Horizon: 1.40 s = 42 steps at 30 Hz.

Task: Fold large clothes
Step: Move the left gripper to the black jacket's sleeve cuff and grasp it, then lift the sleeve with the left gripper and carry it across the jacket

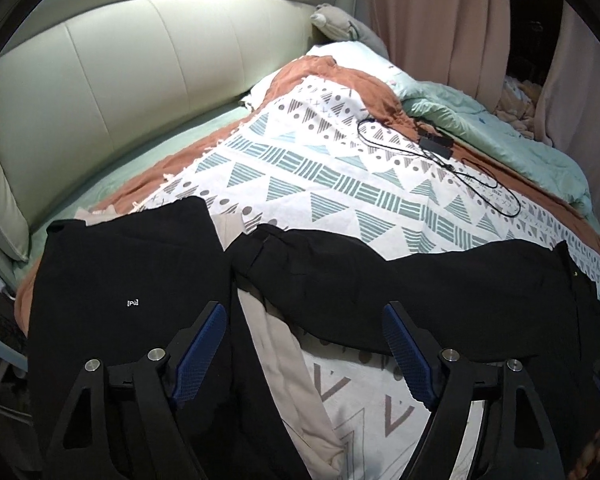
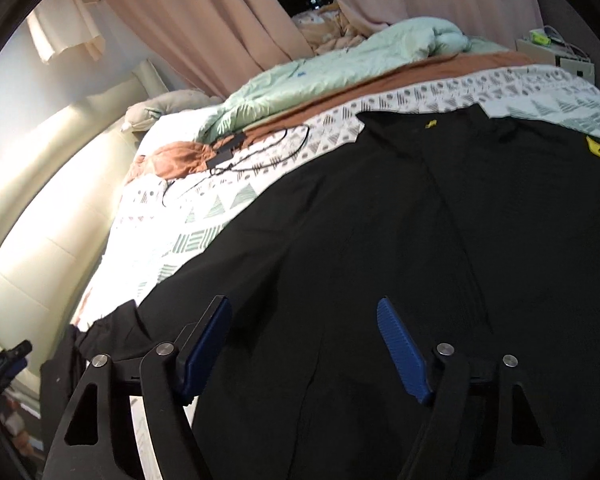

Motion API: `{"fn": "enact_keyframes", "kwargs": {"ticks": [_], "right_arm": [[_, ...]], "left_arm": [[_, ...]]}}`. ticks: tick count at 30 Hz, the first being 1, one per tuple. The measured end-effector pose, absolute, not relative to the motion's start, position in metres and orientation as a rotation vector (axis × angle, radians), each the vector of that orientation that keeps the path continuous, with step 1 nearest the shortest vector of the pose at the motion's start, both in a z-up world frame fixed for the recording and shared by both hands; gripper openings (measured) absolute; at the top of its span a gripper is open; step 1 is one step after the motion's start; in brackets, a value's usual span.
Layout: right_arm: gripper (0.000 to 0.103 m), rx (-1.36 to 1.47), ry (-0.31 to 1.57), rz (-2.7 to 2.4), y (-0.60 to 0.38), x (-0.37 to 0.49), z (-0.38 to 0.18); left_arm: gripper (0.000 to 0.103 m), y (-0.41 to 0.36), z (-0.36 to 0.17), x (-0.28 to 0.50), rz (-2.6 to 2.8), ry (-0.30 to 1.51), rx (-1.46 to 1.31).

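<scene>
A bed [image 1: 340, 184] with a white, geometric-patterned cover fills the room, backed by a cream padded headboard [image 1: 120, 80] brightly lit. A mint duvet [image 2: 340, 64] lies bunched by pinkish curtains [image 2: 204, 20]; a white nightstand [image 2: 556, 56] stands beyond

Left tongs [image 1: 304, 344] point steeply down over the bed, blue pads [image 1: 406, 354] well apart with nothing pinched between them. Right tongs [image 2: 304, 344] tilt down less steeply, their pads [image 2: 402, 350] likewise spread and gripping nothing. Black linkage arms frame each view's lower corners.
</scene>
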State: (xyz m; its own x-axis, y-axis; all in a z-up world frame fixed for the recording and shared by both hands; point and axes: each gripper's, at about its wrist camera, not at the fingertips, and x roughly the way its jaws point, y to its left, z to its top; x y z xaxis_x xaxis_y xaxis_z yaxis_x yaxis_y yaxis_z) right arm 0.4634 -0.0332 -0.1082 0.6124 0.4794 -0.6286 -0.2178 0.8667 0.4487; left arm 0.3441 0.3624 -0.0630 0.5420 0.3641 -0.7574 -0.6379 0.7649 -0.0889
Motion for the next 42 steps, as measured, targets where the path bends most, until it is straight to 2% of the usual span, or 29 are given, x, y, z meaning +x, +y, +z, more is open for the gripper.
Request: {"fn": "enact_keyframes", "kwargs": {"ticks": [2, 4, 6, 10, 14, 15, 16, 17, 18, 19, 20, 22, 24, 28, 42], "right_arm": [[0.067, 0.336, 0.841, 0.420, -0.029, 0.469, -0.118], [0.054, 0.345, 0.860, 0.437, -0.027, 0.472, -0.125], [0.050, 0.343, 0.874, 0.440, -0.024, 0.476, -0.131], [0.050, 0.359, 0.907, 0.448, -0.020, 0.481, -0.141], [0.049, 0.387, 0.911, 0.469, -0.019, 0.486, -0.143], [0.046, 0.392, 0.907, 0.476, -0.018, 0.488, -0.143], [0.040, 0.394, 0.901, 0.489, -0.017, 0.492, -0.142], [0.037, 0.395, 0.899, 0.491, -0.015, 0.494, -0.142], [0.035, 0.401, 0.898, 0.492, -0.015, 0.497, -0.142], [0.035, 0.410, 0.897, 0.494, -0.015, 0.498, -0.142], [0.034, 0.425, 0.896, 0.500, -0.014, 0.501, -0.143], [0.027, 0.437, 0.898, 0.516, -0.009, 0.506, -0.144], [0.020, 0.443, 0.904, 0.538, -0.003, 0.512, -0.146], [0.014, 0.495, 0.937, 0.599, 0.012, 0.525, -0.156], [0.013, 0.671, 1.124, 0.715, 0.047, 0.552, -0.216]], "left_arm": [[0.075, 0.378, -0.075, 0.351, 0.634, 0.824, -0.406], [0.075, 0.392, -0.088, 0.359, 0.656, 0.849, -0.442], [0.074, 0.401, -0.100, 0.366, 0.670, 0.873, -0.471], [0.065, 0.412, -0.124, 0.387, 0.700, 0.936, -0.487], [0.061, 0.417, -0.142, 0.404, 0.763, 0.992, -0.435], [0.061, 0.418, -0.147, 0.409, 0.776, 1.008, -0.429], [0.056, 0.419, -0.150, 0.411, 0.778, 1.012, -0.429], [0.043, 0.420, -0.153, 0.415, 0.775, 1.021, -0.432], [0.036, 0.421, -0.156, 0.417, 0.778, 1.033, -0.437], [0.020, 0.422, -0.158, 0.419, 0.790, 1.035, -0.435], [0.008, 0.423, -0.157, 0.419, 0.786, 1.017, -0.444], [0.003, 0.423, -0.150, 0.419, 0.771, 0.986, -0.463], [0.002, 0.417, -0.133, 0.419, 0.763, 0.937, -0.435], [0.002, 0.404, -0.087, 0.420, 0.726, 0.840, -0.392], [0.001, 0.309, 0.090, 0.440, 0.494, 0.548, -0.260]]}}
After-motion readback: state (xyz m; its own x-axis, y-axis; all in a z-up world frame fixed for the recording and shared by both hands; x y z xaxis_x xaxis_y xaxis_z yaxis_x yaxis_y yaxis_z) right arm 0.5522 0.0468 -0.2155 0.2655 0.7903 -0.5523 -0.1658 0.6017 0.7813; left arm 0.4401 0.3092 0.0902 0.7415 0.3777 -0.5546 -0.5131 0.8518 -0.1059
